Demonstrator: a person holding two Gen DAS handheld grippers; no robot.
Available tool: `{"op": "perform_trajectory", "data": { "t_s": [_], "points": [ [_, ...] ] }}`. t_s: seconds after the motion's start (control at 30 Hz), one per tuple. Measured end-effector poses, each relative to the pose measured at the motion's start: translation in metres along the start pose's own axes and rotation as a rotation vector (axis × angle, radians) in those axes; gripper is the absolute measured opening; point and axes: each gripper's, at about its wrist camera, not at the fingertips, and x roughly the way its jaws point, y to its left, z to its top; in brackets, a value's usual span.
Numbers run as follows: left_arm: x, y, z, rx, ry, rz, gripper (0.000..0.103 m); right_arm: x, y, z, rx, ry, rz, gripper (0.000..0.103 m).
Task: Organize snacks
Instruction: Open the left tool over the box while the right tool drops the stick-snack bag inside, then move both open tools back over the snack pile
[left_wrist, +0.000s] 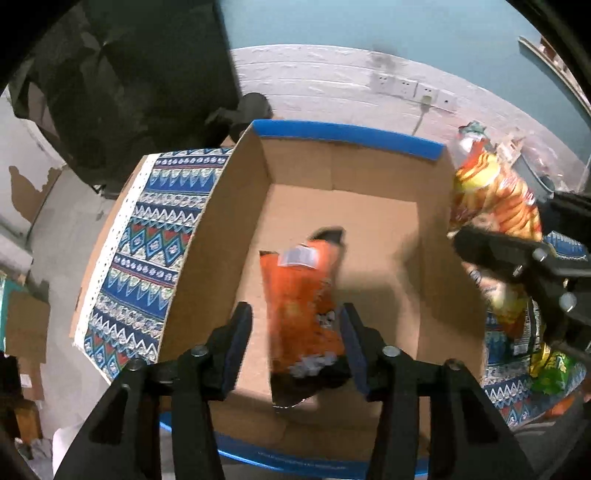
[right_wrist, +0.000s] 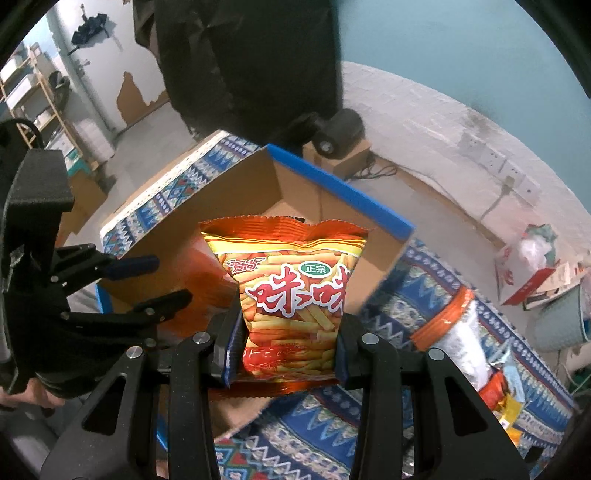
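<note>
An open cardboard box (left_wrist: 207, 258) with blue rims stands on a patterned cloth. My left gripper (left_wrist: 295, 332) hangs over the box, jaws apart around a blurred orange snack bag (left_wrist: 299, 291). A gap shows beside the left pad, so the bag is not clamped. In the right wrist view the left gripper (right_wrist: 171, 278) is at the left above the box (right_wrist: 369, 210), with an orange blur (right_wrist: 207, 280) below it. My right gripper (right_wrist: 288, 343) is shut on a yellow-red chips bag (right_wrist: 291, 288), held upright beside the box's right wall. The same chips bag (left_wrist: 495, 192) shows in the left wrist view.
The patterned cloth (right_wrist: 388, 306) carries more snack packs (right_wrist: 458, 332) to the right of the box, among them a green one (left_wrist: 550, 373). A pale bucket (right_wrist: 565, 317) and a red-white carton (right_wrist: 528, 280) sit on the floor. A dark figure (right_wrist: 251, 66) stands behind the box.
</note>
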Motion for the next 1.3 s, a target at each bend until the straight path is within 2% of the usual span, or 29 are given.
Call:
{"op": "perform_trajectory", "data": {
  "t_s": [0.07, 0.43, 0.47, 0.53, 0.6, 0.87, 1.3],
  "points": [
    [-0.003, 0.004, 0.0, -0.008, -0.01, 0.012, 0.06, 0.007, 0.004, 0.001, -0.006, 0.017, 0.01, 0.038],
    [-0.014, 0.019, -0.002, -0.048, -0.028, 0.027, 0.063, 0.032, 0.014, 0.003, -0.004, 0.063, 0.059, 0.039],
    [-0.015, 0.019, -0.002, -0.05, -0.029, 0.024, 0.064, 0.033, 0.013, 0.002, -0.002, 0.064, 0.061, 0.041],
    [-0.016, 0.018, -0.001, -0.055, -0.027, 0.017, 0.064, 0.033, 0.011, 0.002, 0.014, 0.062, 0.056, 0.058],
    [-0.018, 0.015, 0.0, -0.057, -0.029, 0.002, 0.064, 0.03, 0.008, 0.0, 0.023, 0.053, 0.041, 0.061],
    [-0.027, -0.015, 0.004, -0.005, -0.039, -0.036, 0.064, 0.002, -0.017, -0.015, 0.066, 0.033, -0.013, 0.067],
    [-0.045, -0.09, 0.0, 0.143, -0.056, -0.119, 0.064, -0.061, -0.077, -0.074, 0.191, 0.028, -0.11, 0.067]
  ]
}}
